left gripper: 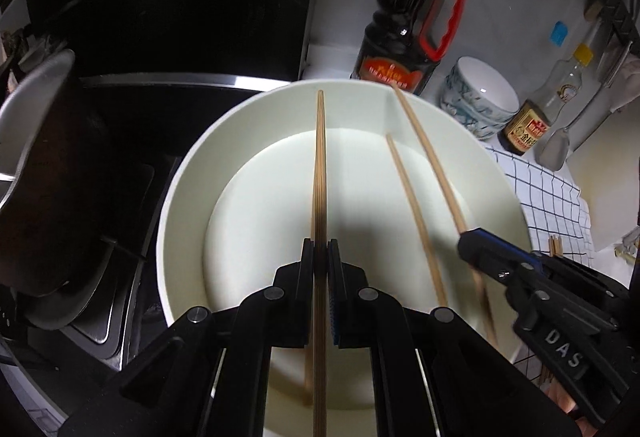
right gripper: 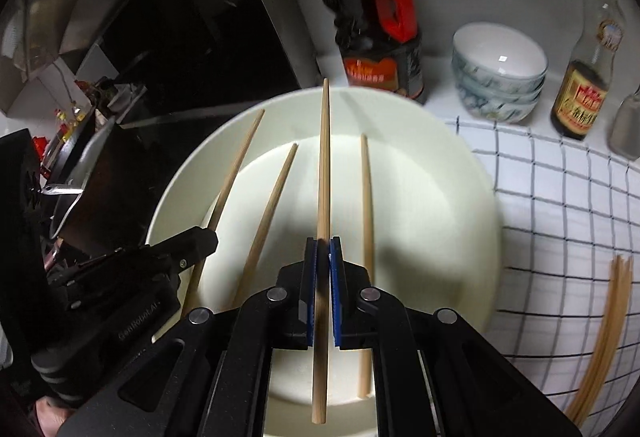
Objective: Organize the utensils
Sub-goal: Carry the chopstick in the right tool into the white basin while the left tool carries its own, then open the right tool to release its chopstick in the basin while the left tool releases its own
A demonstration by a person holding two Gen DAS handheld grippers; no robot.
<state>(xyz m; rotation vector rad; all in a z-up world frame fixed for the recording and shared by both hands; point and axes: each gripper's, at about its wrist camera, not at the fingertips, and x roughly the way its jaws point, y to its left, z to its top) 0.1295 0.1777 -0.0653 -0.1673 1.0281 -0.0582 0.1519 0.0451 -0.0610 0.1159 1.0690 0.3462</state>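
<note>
Over a white bowl (left gripper: 188,173), the left gripper (left gripper: 320,249) is clamped on a chopstick (left gripper: 320,157) pointing to twelve o'clock. The right gripper (right gripper: 324,247) pinches another chopstick (right gripper: 324,157) likewise. More chopsticks (right gripper: 604,337) lie on the checked cloth (right gripper: 560,189) at four o'clock.

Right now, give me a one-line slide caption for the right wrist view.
Right gripper holds a chopstick over the white bowl; left gripper holds another; two already lie inside.

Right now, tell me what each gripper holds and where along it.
Left gripper clamps a chopstick around its middle. Right gripper clamps another chopstick about mid-length too. Both hang over the white bowl.
</note>
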